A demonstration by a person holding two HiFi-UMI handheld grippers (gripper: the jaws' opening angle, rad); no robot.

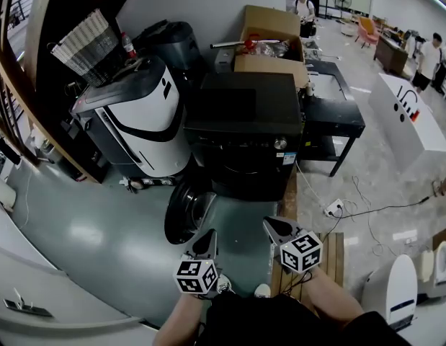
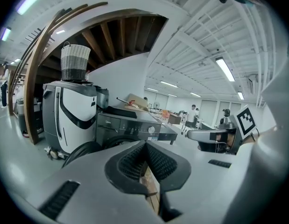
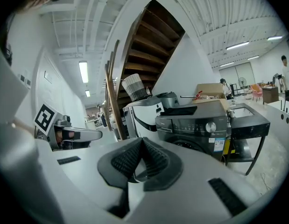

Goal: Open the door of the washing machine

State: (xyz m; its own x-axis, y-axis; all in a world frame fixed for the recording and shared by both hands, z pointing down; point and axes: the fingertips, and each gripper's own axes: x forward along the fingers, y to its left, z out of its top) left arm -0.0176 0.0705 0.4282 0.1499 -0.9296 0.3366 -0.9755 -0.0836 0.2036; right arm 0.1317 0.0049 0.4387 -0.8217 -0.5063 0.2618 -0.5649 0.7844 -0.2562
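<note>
Washing machine door (image 1: 185,211) stands swung out low at the left front of the black washing machine (image 1: 244,132) on the floor, so opening looks done, little left but backing off; left claw (image 1: 208,236), then right claw (image 1: 270,225), both pinched shut, empty, short of the door.

Site: open-plan lab or test workshop, as I find it around me. Grounds:
- dark washing machine (image 1: 244,132) standing loose on a grey painted floor (image 1: 100,236), beside a white appliance housing (image 1: 147,121)
- cluttered cardboard box (image 1: 269,38)
- power strip (image 1: 333,209) with trailing cables
- ceiling strip lights (image 2: 226,69)
- underside of a wooden staircase (image 3: 149,41)
- people (image 1: 304,7) among desks at the far end
</note>
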